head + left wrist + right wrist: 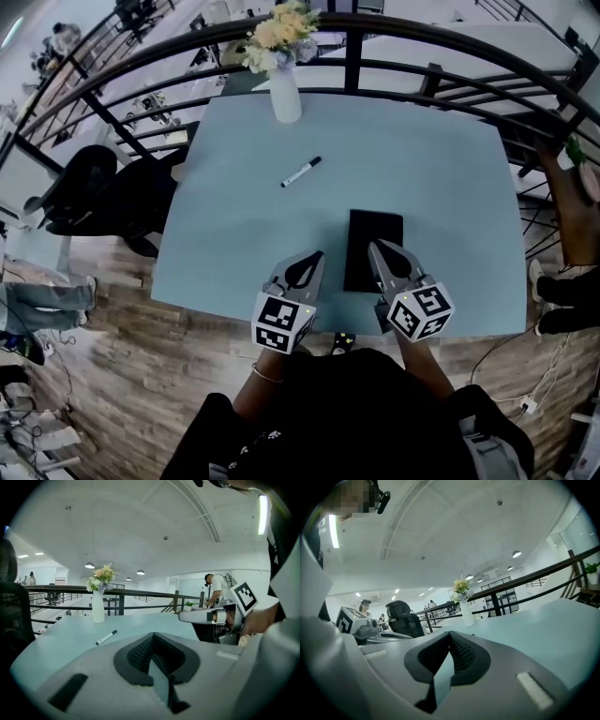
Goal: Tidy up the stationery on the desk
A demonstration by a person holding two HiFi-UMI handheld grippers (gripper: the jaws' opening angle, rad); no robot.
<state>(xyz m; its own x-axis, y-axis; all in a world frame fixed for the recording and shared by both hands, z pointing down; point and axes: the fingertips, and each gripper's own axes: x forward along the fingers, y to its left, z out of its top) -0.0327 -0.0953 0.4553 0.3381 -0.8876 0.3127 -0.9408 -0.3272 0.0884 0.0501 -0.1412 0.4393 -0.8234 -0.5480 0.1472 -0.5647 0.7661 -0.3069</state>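
Head view: the left tongs [317, 259] and right tongs [375, 247] hover side by side over the near edge of the pale blue counter [441, 169], both clenched on nothing. A black-and-white marker [301, 172] lies mid-counter, well apart from them. A black rectangular pad [373, 249] sits just beside the right tongs' tip (contact unclear). A vase of flowers [284, 84] stands at the far edge. Left gripper view: jaws together, empty, with the marker [106, 637] ahead to the left. Right gripper view: jaws together, empty, with the vase of flowers [467, 613] beyond.
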